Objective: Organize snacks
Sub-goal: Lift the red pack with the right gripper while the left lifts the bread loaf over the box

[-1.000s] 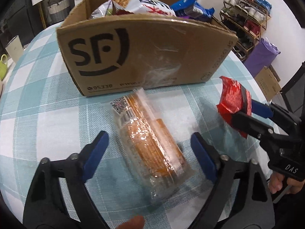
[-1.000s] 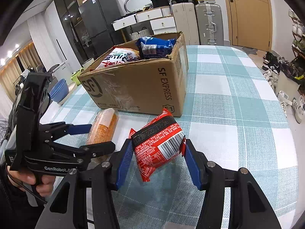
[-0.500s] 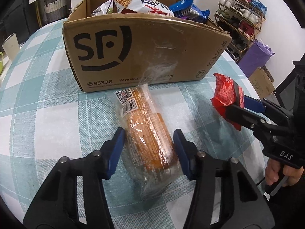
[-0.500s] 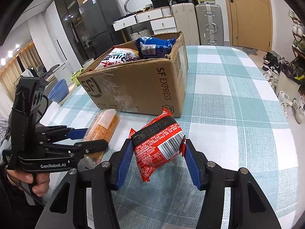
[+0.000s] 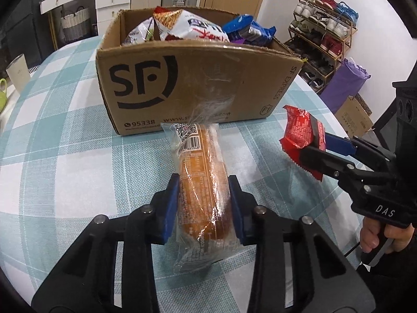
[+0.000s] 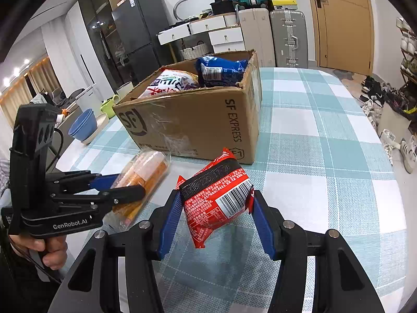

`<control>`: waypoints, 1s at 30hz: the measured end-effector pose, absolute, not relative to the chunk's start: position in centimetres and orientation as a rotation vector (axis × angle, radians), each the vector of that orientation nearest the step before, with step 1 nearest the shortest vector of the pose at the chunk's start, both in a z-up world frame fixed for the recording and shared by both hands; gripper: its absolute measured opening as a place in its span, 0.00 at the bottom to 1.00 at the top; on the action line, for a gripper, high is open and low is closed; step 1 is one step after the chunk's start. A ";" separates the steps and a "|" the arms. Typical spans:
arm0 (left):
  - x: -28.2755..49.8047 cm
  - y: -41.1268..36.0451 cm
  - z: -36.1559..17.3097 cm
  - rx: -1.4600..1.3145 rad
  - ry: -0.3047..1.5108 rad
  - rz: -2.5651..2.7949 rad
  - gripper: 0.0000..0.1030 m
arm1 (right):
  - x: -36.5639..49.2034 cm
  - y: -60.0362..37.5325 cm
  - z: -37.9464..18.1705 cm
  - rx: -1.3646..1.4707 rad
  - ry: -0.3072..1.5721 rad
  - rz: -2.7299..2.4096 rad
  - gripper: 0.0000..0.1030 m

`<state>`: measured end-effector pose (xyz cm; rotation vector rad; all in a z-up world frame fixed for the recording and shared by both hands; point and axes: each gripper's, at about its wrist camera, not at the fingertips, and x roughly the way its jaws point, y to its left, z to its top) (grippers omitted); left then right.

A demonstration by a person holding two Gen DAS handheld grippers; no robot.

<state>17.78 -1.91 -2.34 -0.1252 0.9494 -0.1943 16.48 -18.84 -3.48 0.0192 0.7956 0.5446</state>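
Two packs, one per grip. Left view: my left gripper (image 5: pixel 203 203) squeezes the orange pack (image 5: pixel 200 182) near its back end; it looks light, soft and slippery-wrapped, front end sagging toward the box (image 5: pixel 198 83) ahead. Right view: my right gripper (image 6: pixel 216 216) pinches the red pack (image 6: pixel 216 203) mid-body, puffy and crushable, clear of the table (image 6: pixel 325 143).

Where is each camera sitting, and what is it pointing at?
Left wrist view: sits on the left gripper, looking down along its fingers at the orange snack pack that it clamps; a hand shows at right.
Right wrist view: sits on the right gripper, looking at the red snack pack that it holds; the other hand shows.
Both show the cardboard box and checked tablecloth.
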 end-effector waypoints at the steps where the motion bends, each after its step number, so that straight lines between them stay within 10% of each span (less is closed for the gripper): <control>1: 17.6 -1.8 -2.0 -0.126 0.944 -0.191 0.32 | 16.4 -18.8 -3.3 0.019 0.791 0.547 0.53; 30: 15.3 0.3 8.2 -0.160 0.714 -0.146 0.32 | 14.9 -18.5 3.9 0.026 0.612 0.577 0.53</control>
